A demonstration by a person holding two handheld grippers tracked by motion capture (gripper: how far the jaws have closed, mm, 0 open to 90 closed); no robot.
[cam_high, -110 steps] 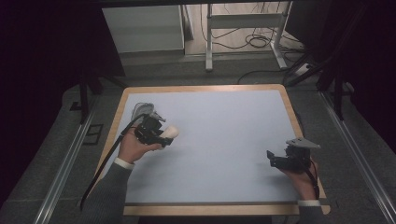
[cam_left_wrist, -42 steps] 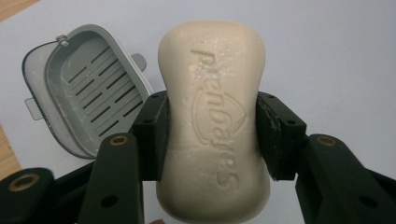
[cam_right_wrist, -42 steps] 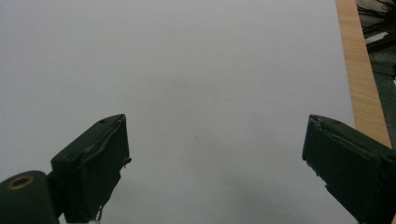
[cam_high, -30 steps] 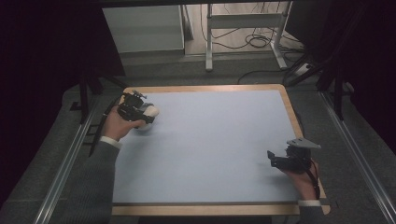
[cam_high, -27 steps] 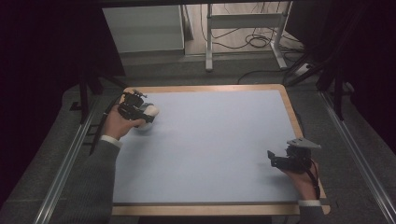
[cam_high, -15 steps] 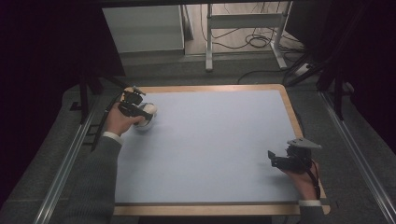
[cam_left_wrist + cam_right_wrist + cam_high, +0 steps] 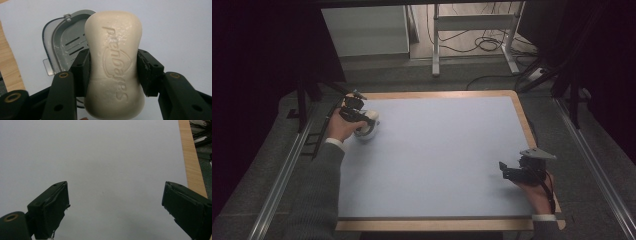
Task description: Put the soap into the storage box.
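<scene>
- The left hand-held gripper [image 7: 113, 75] clamps a cream soap bar [image 7: 113, 62], waisted, smooth, with embossed lettering, at the desk's far left corner.
- Under it lies a grey plastic soap dish [image 7: 62, 47], slotted and rounded.
- The desk [image 7: 447, 150] is matte pale blue with a wooden rim.
- The right hand-held gripper [image 7: 115, 207] gapes wide, empty.
- Since a second ago the left hand has sunk slightly toward the dish; the right has kept still.

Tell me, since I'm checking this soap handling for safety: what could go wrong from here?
The soap bar is pinched only at its narrow waist by the left gripper, so it may slip or twist out. It hangs beside the grey soap dish, not squarely over it, so it could land on the rim. The dish sits near the table edge.
</scene>
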